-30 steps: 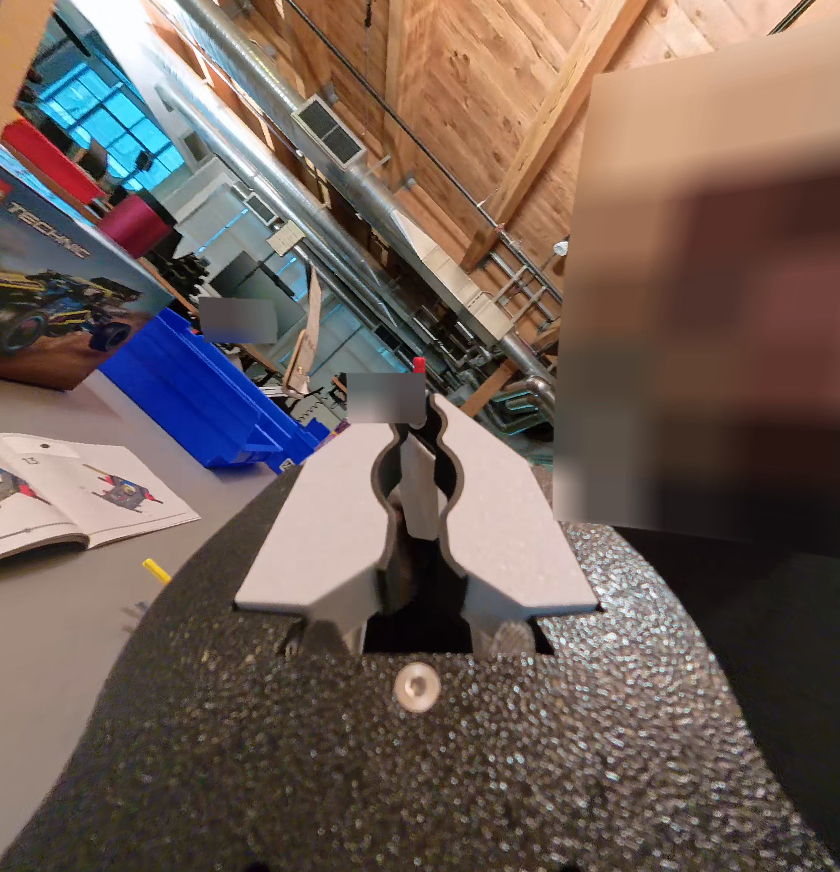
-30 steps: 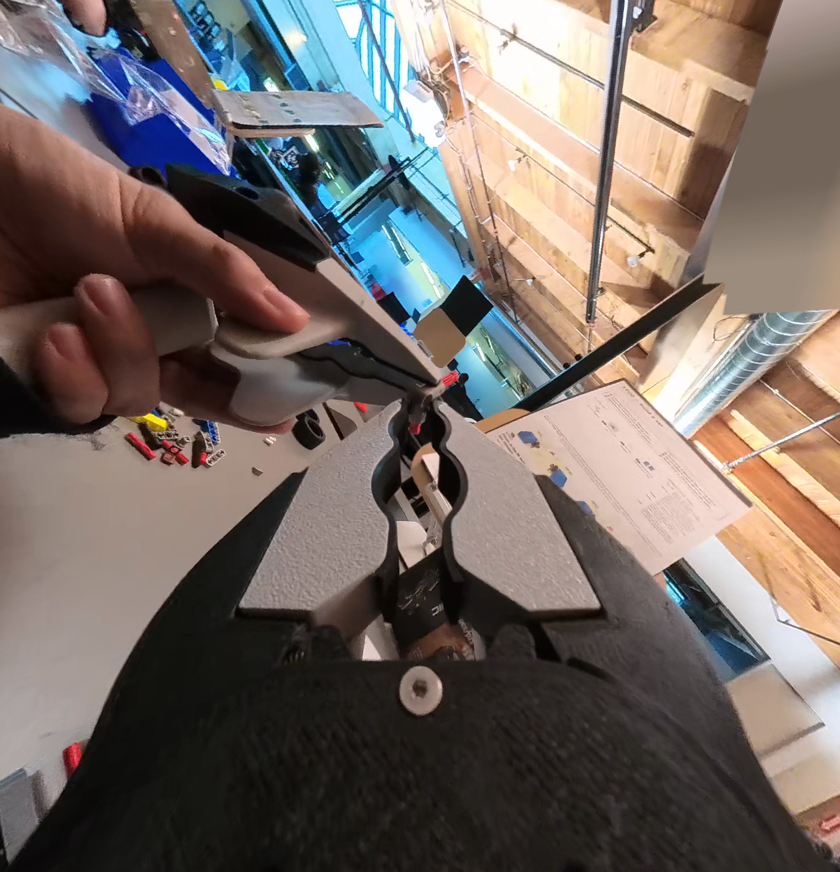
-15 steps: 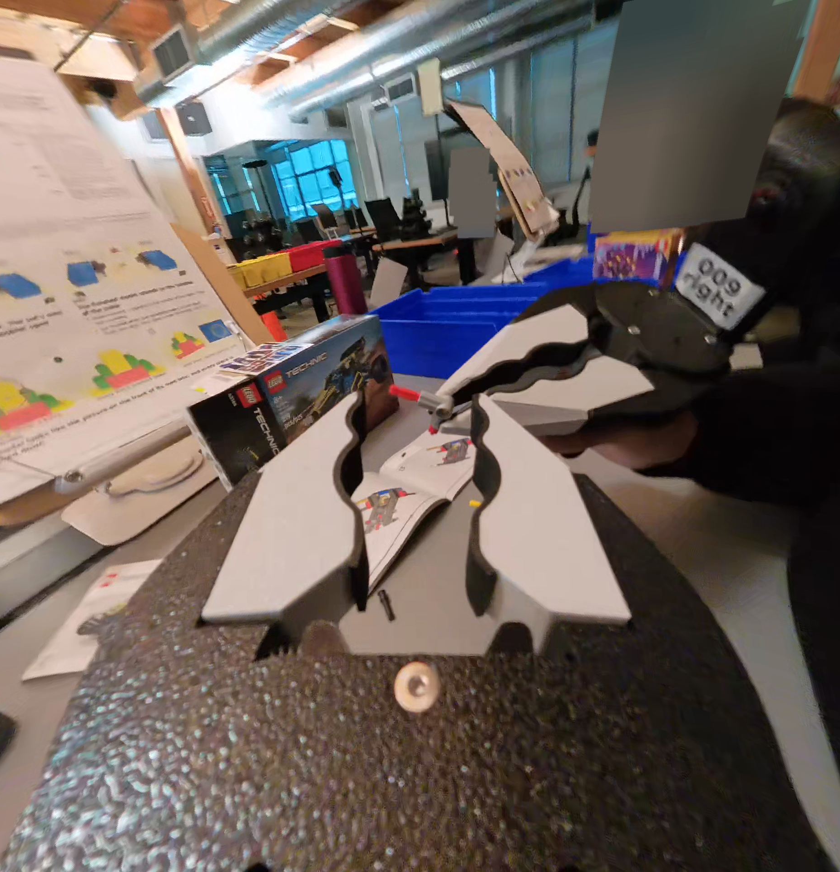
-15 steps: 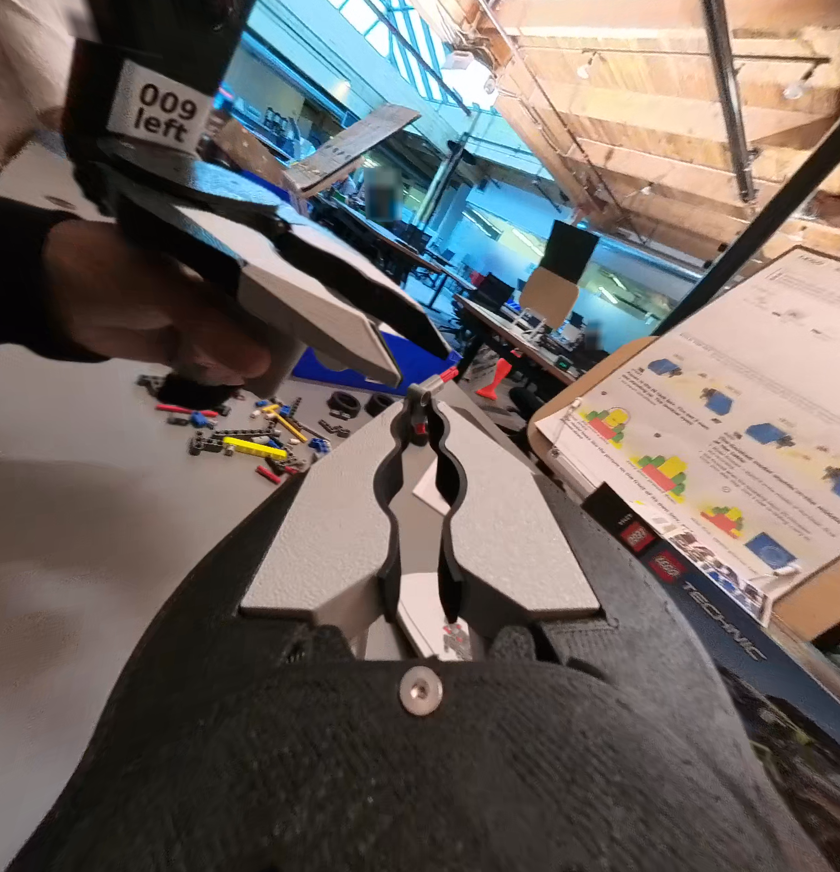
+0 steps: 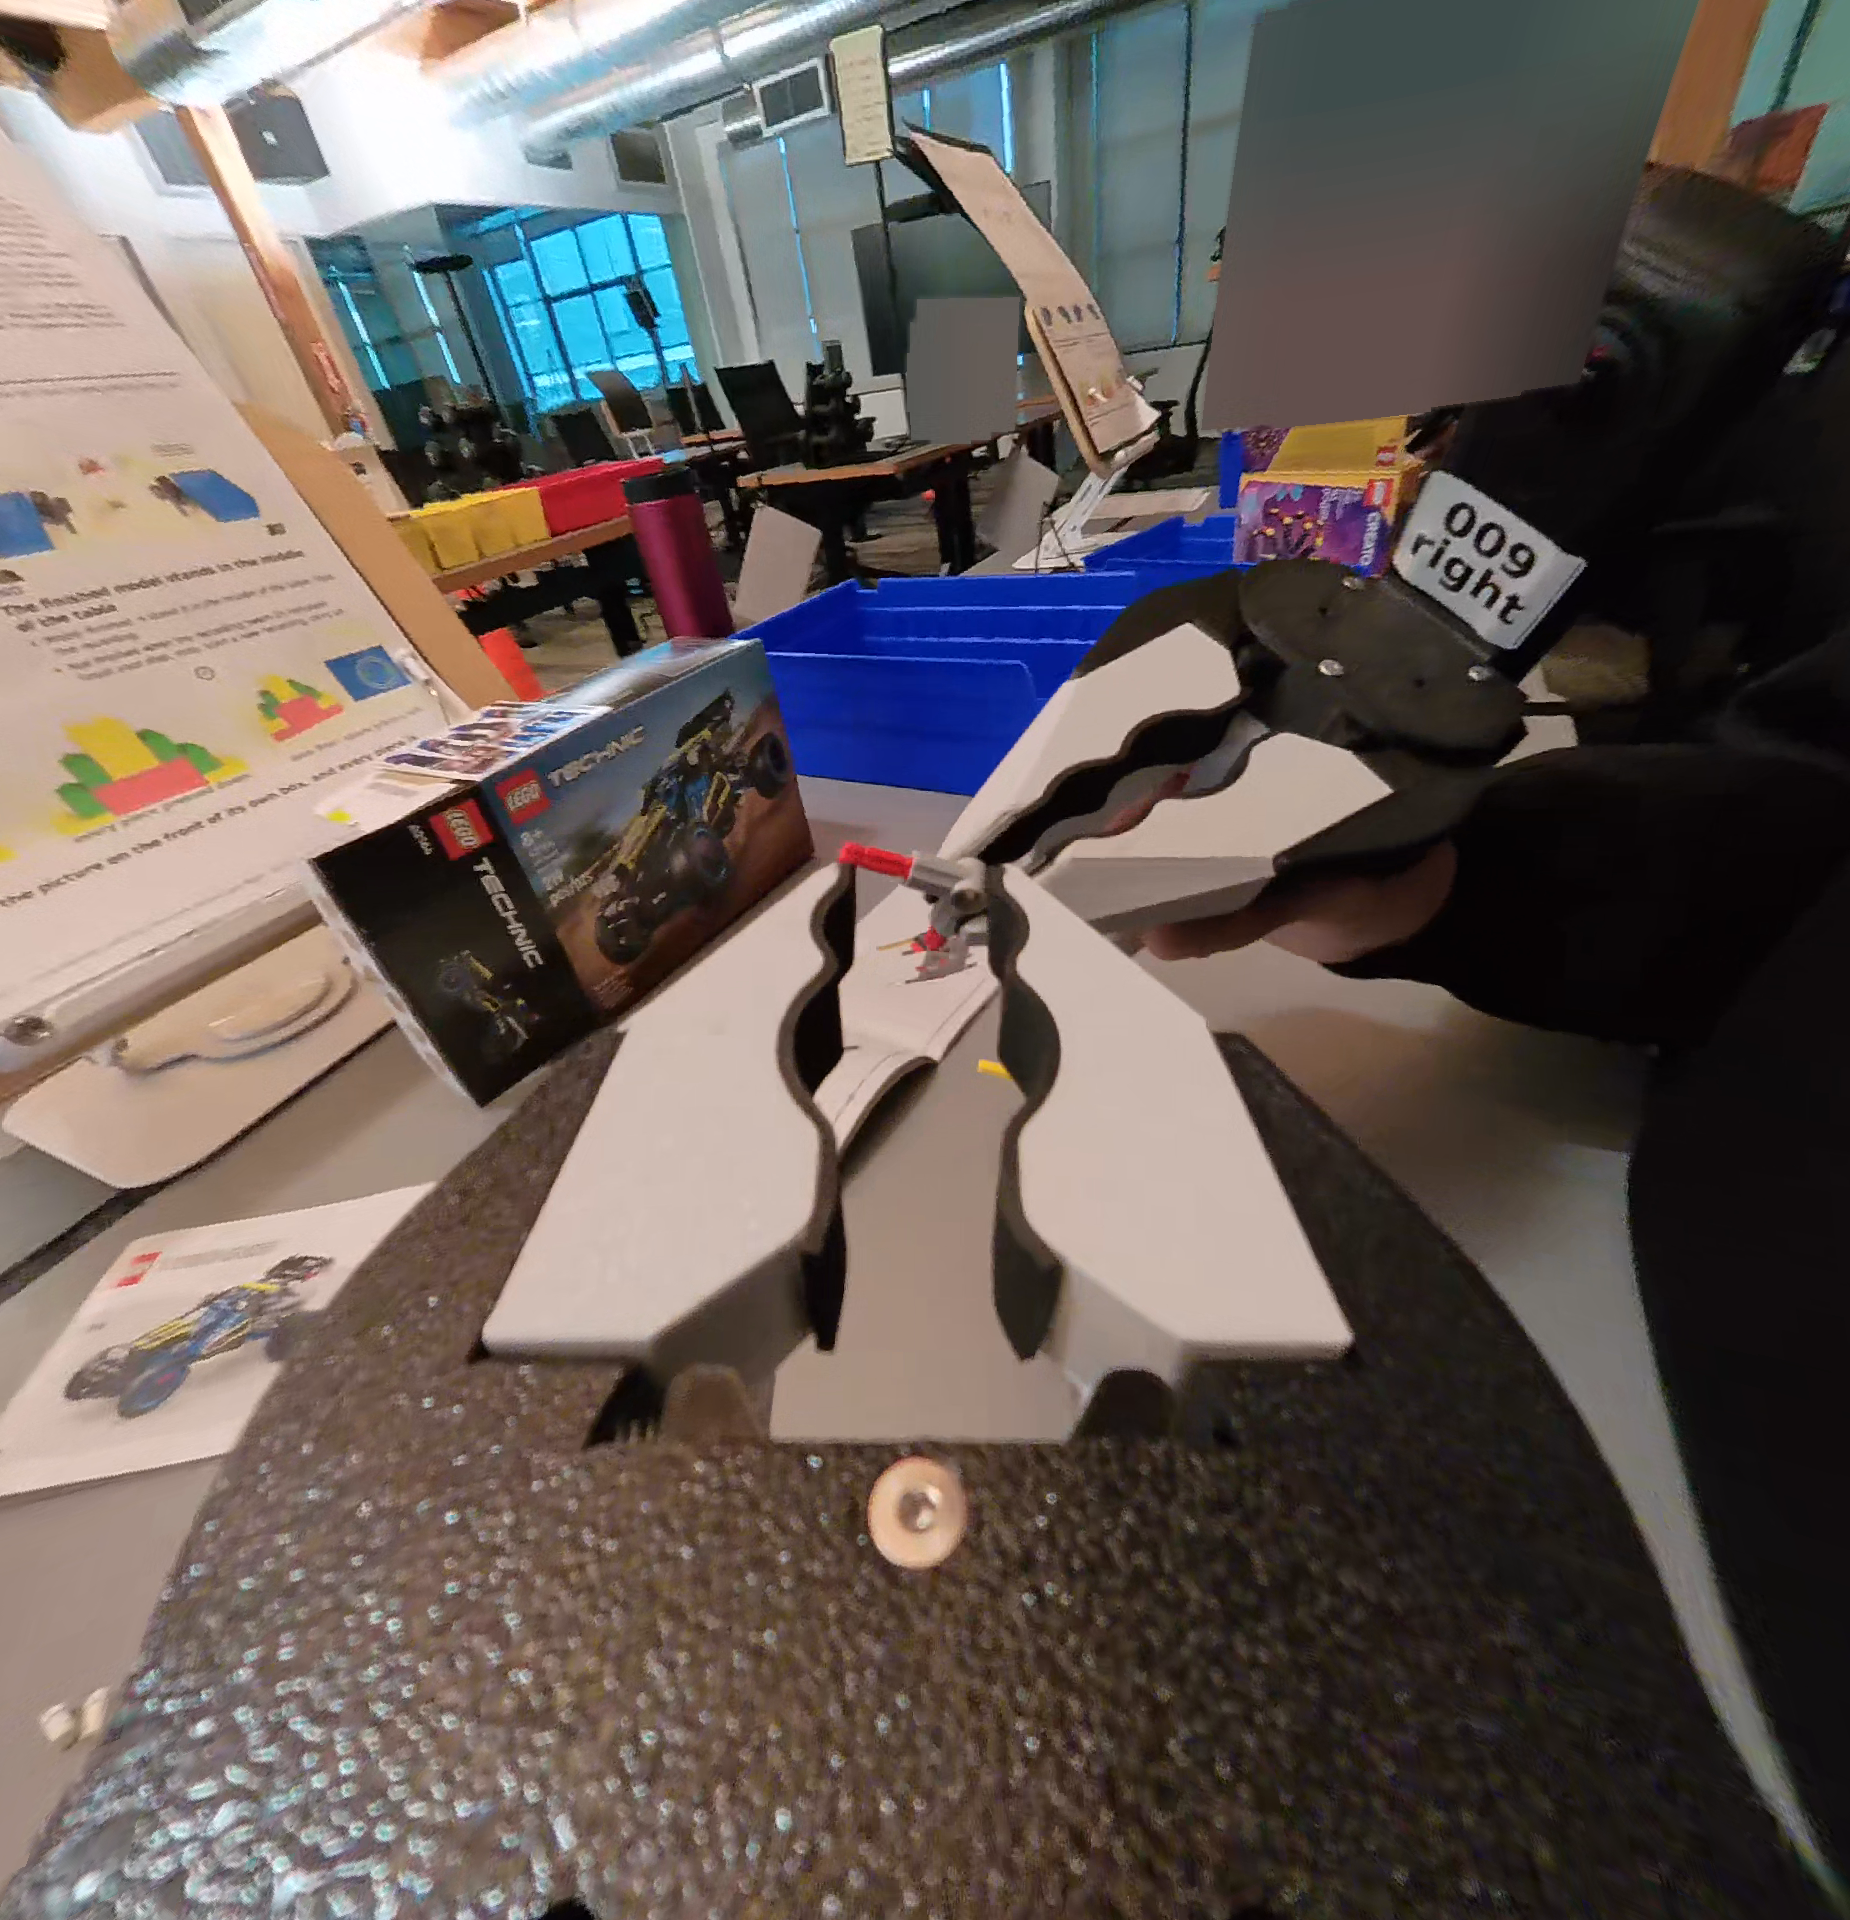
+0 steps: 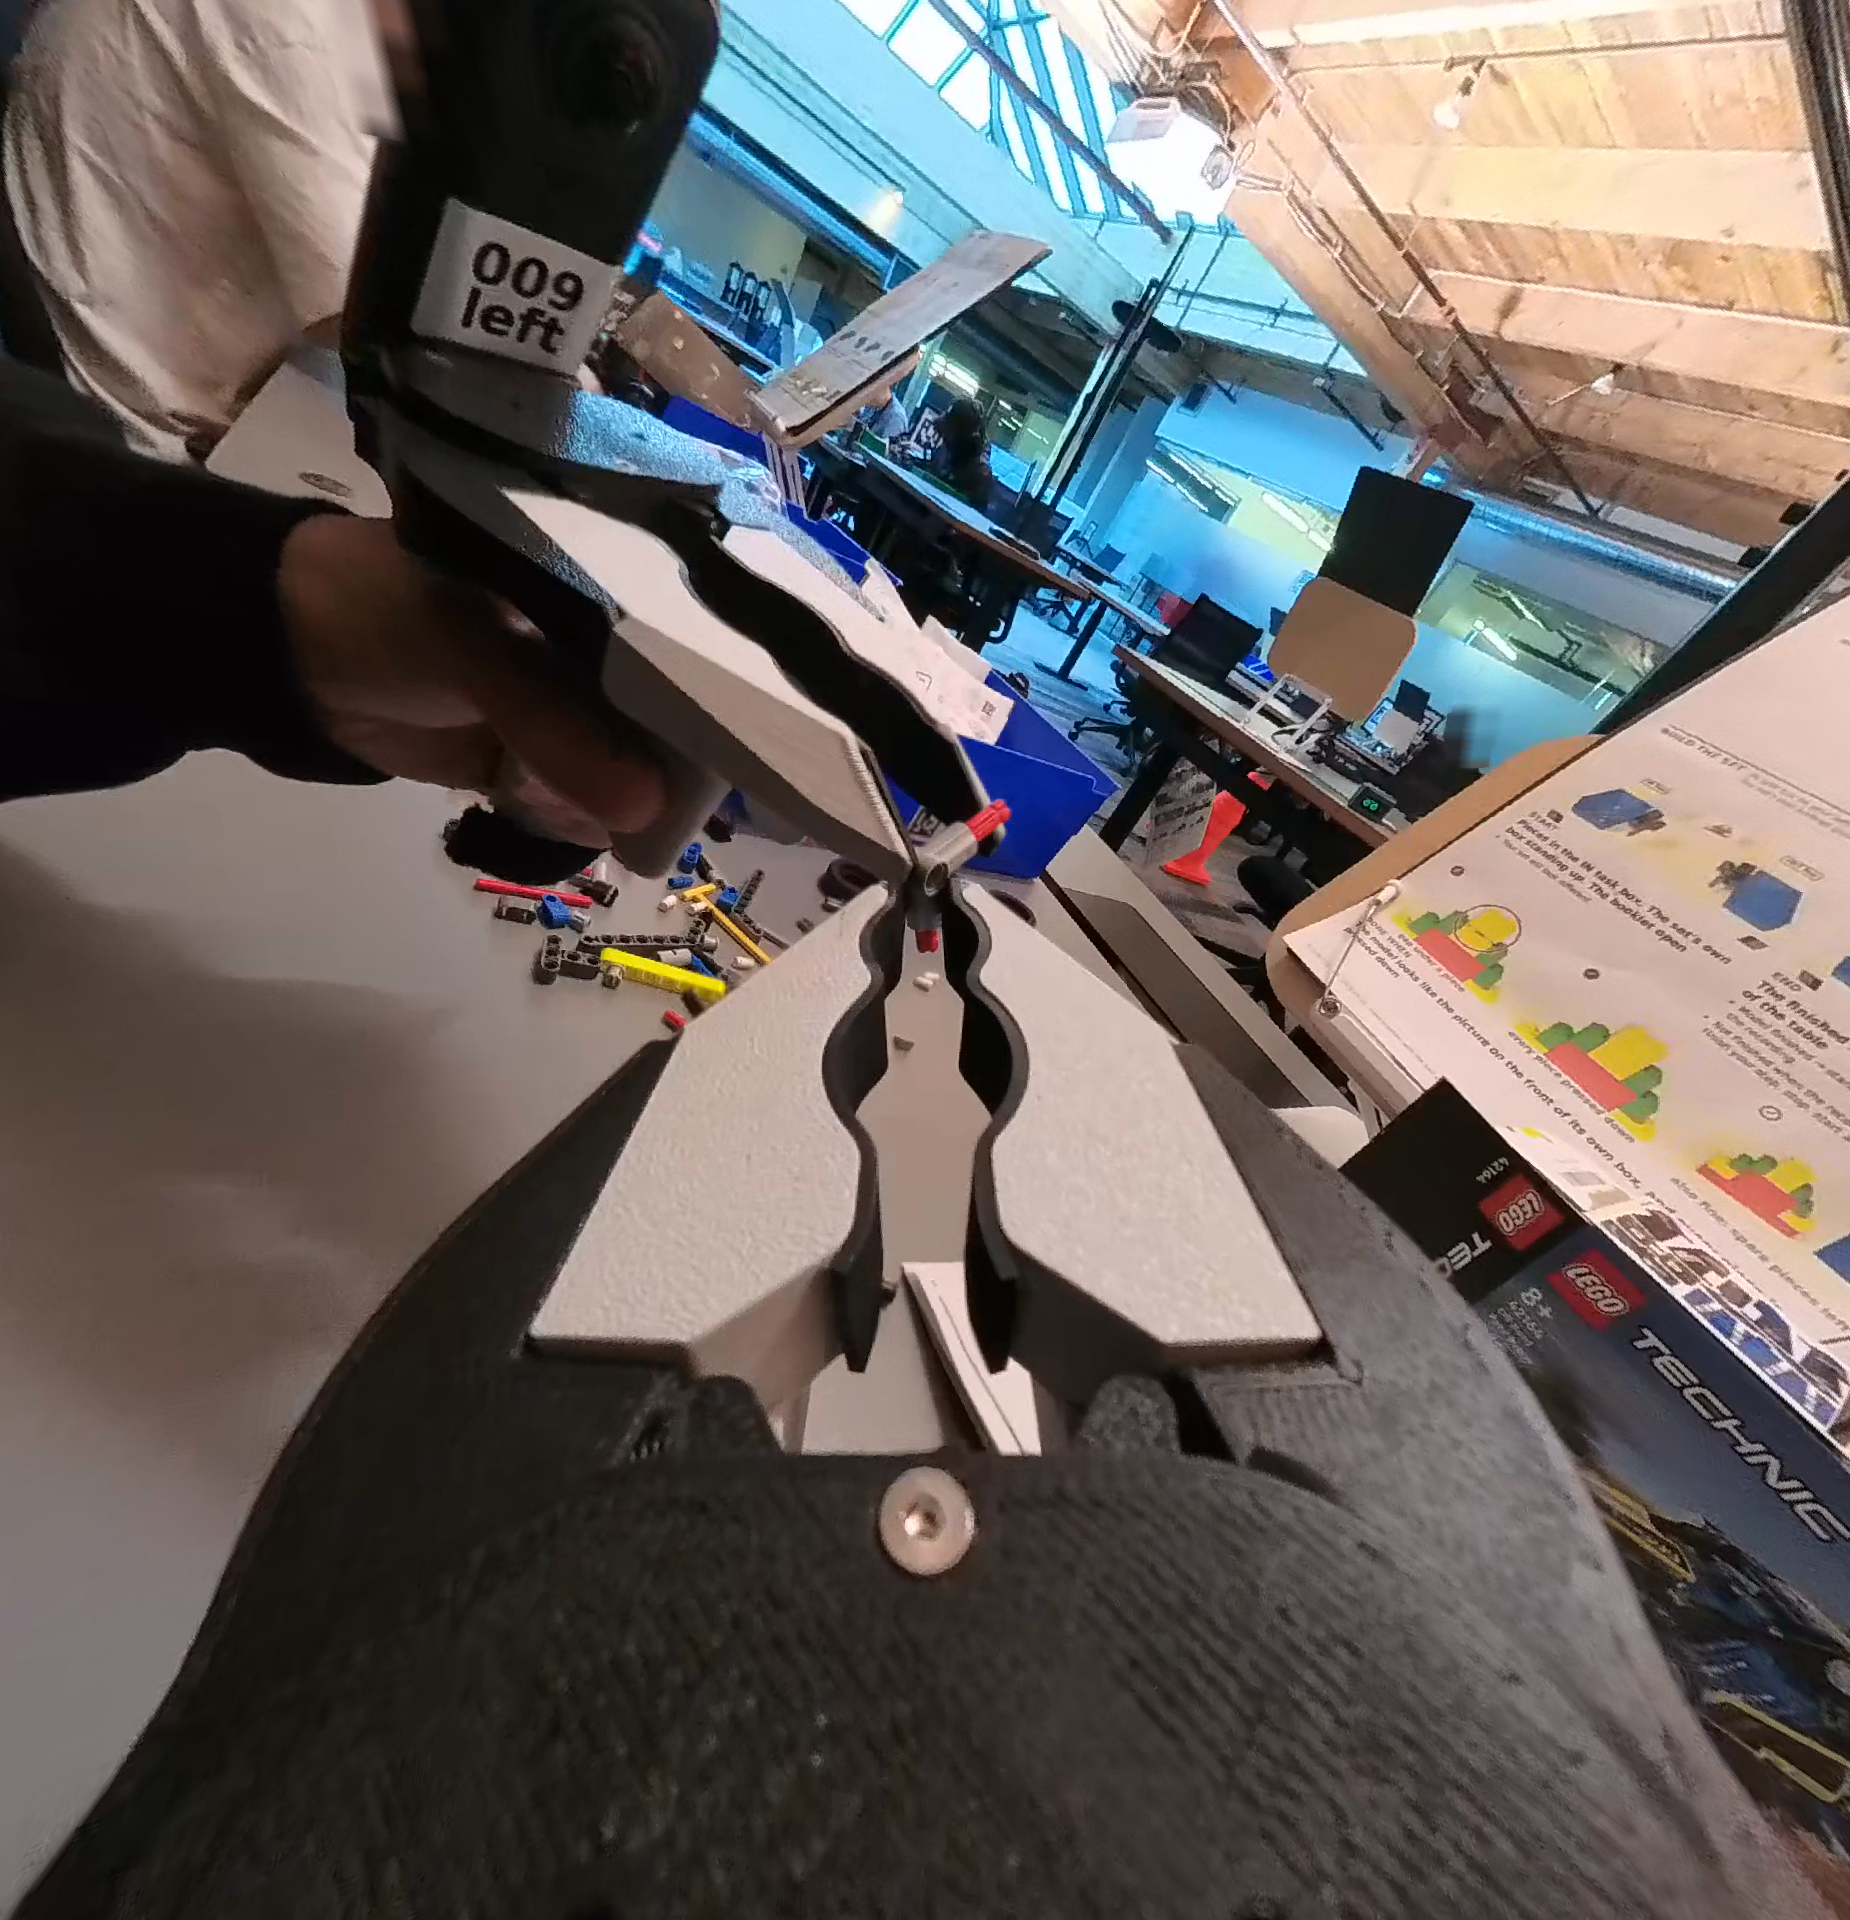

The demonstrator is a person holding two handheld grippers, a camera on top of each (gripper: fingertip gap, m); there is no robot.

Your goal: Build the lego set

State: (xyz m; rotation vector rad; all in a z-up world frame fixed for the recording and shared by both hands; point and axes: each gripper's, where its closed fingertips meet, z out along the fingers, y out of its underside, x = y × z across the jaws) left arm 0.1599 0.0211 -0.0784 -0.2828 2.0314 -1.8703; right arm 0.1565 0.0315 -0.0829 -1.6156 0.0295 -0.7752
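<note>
A small grey connector with red pins (image 6: 936,878) is pinched in the tips of my right gripper (image 6: 923,906), which is shut on it above the table. In the left wrist view the same piece (image 5: 931,878) hangs between the tips of my left gripper (image 5: 921,891), which is open and empty. The right gripper (image 5: 978,857) reaches in there from the right, held by a hand in a black sleeve. The left gripper (image 6: 916,831) comes in from the upper left of the right wrist view, its jaws apart around the piece.
A black set box (image 5: 588,852) stands left of an open instruction booklet (image 5: 900,1023). A second booklet (image 5: 162,1340) lies nearer. Blue bins (image 5: 900,675) are behind. A pile of loose pieces (image 6: 640,956) lies on the grey table (image 6: 225,1039). An instruction board (image 6: 1627,987) leans at the right. Only a small space, under 4 cm, lies between the two pairs of fingers.
My left gripper was shut on the piece one second ago and has opened. Both grippers tilted down from the ceiling towards the table. The right gripper still holds the piece.
</note>
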